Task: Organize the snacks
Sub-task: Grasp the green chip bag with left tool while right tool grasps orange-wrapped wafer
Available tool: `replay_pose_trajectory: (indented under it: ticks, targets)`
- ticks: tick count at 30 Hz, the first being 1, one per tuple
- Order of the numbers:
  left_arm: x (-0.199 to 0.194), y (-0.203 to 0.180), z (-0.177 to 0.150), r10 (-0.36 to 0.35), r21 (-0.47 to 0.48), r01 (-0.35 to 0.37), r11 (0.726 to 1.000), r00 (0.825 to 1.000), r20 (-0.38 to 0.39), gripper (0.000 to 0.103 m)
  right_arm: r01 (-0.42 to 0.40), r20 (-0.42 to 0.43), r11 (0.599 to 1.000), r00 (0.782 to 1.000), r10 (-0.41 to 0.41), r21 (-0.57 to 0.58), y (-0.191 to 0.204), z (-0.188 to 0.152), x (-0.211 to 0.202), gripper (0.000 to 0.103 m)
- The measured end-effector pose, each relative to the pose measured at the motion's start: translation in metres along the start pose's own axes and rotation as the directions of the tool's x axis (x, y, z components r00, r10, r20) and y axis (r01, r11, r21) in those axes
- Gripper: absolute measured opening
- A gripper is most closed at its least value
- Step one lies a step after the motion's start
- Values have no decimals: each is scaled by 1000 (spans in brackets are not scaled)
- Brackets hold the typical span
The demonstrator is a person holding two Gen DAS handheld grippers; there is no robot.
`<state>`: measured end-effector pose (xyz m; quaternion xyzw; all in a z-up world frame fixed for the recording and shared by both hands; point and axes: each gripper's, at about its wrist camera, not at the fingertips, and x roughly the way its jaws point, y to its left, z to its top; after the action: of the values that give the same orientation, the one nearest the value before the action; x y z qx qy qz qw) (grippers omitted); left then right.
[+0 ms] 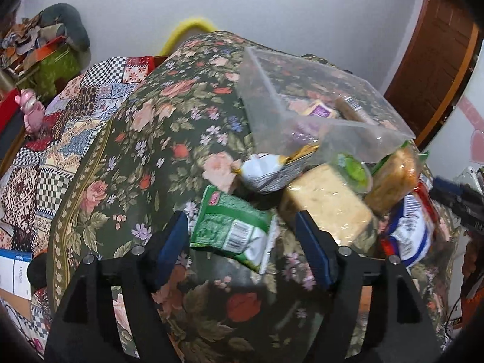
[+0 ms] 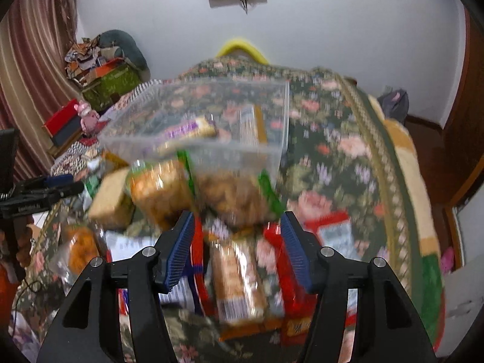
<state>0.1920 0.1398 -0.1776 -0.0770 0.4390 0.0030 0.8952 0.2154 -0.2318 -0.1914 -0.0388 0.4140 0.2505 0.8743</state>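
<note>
My left gripper hangs open over a floral-covered table. A green snack packet lies between its fingers, with a gap to the right pad. Behind it stands a clear plastic container holding a purple-wrapped snack. A pale cracker block and an orange snack bag lie to the right. My right gripper is open above a clear-wrapped biscuit pack lying on a red packet. A bag of brown snacks leans against the container. This view is blurred.
A white and black packet and a blue-white packet lie in the pile. A patchwork-covered surface with a pink toy and boxes is at the left. A wooden door stands at the right.
</note>
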Motion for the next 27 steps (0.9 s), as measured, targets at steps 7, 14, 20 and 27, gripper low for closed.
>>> replay_pose_trajectory:
  ticks: [7, 14, 20, 27]
  targets:
    - [25, 4, -5, -15, 3, 15, 1000, 999, -45, 78, -12, -104, 999, 994, 16, 34, -5, -27, 25, 54]
    - [38, -9, -8, 11, 58, -9, 998, 999, -30, 80, 10, -109, 1000, 994, -8, 18, -4, -32, 26, 37]
    - [34, -11, -11, 32, 77, -31, 997, 999, -10, 53, -20, -98, 998, 995, 26, 61, -6, -32, 20, 35]
    - [9, -15, -14, -24, 70, 24, 997, 1000, -1, 45, -19, -36, 999, 999, 20, 50, -2, -23, -4, 34]
